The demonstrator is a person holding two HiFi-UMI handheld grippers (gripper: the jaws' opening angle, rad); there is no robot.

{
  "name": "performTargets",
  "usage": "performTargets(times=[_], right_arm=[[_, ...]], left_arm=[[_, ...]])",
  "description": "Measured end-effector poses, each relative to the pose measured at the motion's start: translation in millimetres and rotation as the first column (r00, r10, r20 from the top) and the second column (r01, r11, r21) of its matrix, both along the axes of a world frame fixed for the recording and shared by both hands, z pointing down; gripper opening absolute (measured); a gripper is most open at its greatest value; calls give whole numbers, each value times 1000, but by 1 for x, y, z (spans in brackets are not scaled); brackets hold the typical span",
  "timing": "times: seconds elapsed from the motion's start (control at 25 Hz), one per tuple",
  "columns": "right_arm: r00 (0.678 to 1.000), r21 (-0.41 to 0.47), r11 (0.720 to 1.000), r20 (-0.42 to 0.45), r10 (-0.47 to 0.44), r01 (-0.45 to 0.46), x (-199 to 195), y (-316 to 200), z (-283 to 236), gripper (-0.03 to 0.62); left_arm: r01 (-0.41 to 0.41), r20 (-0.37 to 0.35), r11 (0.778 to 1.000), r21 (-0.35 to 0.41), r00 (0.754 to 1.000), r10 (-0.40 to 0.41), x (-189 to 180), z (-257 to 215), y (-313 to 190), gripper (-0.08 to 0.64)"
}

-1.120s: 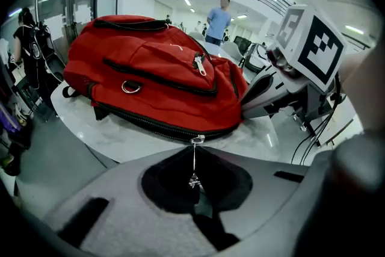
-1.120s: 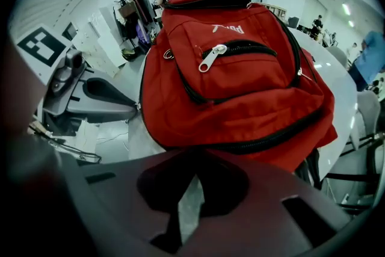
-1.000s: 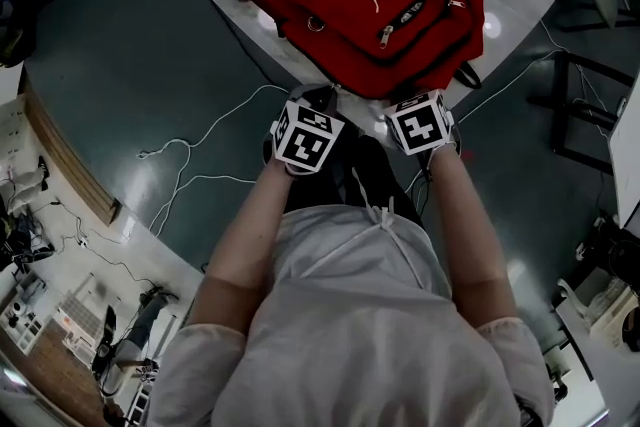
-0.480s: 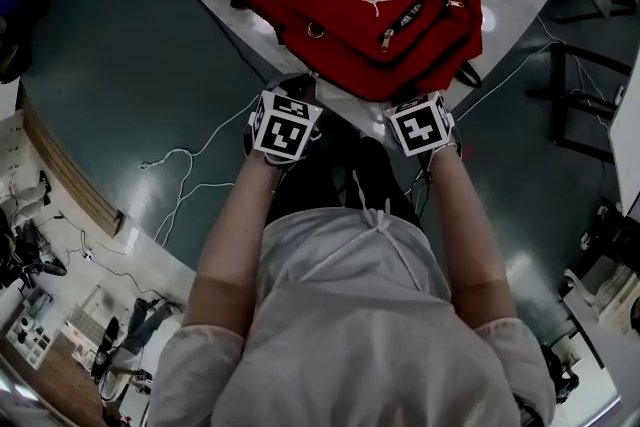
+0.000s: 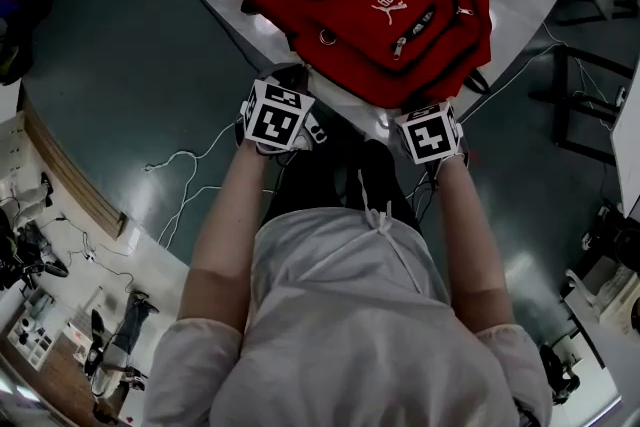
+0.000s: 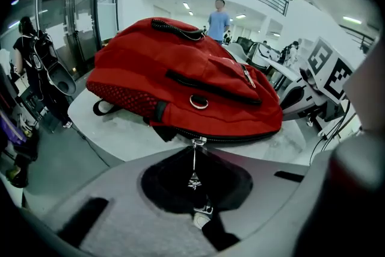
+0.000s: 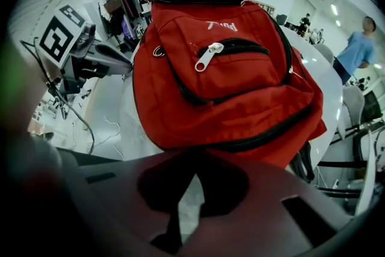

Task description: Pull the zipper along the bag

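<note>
Pinching the zipper pull [image 6: 194, 161], your left gripper [image 6: 194, 186] is pressed together; your right gripper [image 7: 194, 168] clamps the bag's [image 7: 228, 87] near edge. Grip made, it seems — the pull itself remains.

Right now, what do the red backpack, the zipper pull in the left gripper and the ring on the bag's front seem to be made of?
The backpack looks like woven synthetic fabric: matte red, softly creased. The zipper pull seems metal: thin, silvery, glinting. The ring is likely polished metal, bright-rimmed, though plated plastic is possible.
</note>
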State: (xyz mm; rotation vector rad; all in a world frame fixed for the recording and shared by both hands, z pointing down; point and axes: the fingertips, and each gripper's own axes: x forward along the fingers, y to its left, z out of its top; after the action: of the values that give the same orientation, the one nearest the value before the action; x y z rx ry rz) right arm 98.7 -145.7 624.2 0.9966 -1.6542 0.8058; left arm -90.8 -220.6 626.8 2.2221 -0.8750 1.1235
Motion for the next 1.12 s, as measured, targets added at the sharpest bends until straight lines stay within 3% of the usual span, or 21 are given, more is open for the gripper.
performTargets(times=[0.24,0.52,0.76,0.96,1.0,1.04,1.12], right_arm=[[998,-83,994,-24,64,-65,4,8,7,28],[997,-71,995,-29,68,-70,3,1,5,28],[995,-76,992,-47,93,-96,4,5,5,28],[997,-11,997,-27,78,-79,2,-9,3,28],[997,-6,997,-22,78,-78,2,-9,3,28],[997,3,997,-20,72,-72,1,-9,3,28],[998,18,999,-29,47,-46,0,-7,1,28]], left_arm=[[-51,27,999,1,998,51,-14,0,-18,23],[-78,23,996,-31,997,79,-18,5,-29,23],[-31,-3,999,-41,1000,31,-19,6,-28,23],[17,-24,998,65,1000,-15,-18,6,-28,25],[28,-32,996,84,999,-25,-18,5,-28,59],[42,-46,995,89,998,-38,-18,4,-27,137],[72,-80,995,66,995,-67,-17,-1,-21,180]])
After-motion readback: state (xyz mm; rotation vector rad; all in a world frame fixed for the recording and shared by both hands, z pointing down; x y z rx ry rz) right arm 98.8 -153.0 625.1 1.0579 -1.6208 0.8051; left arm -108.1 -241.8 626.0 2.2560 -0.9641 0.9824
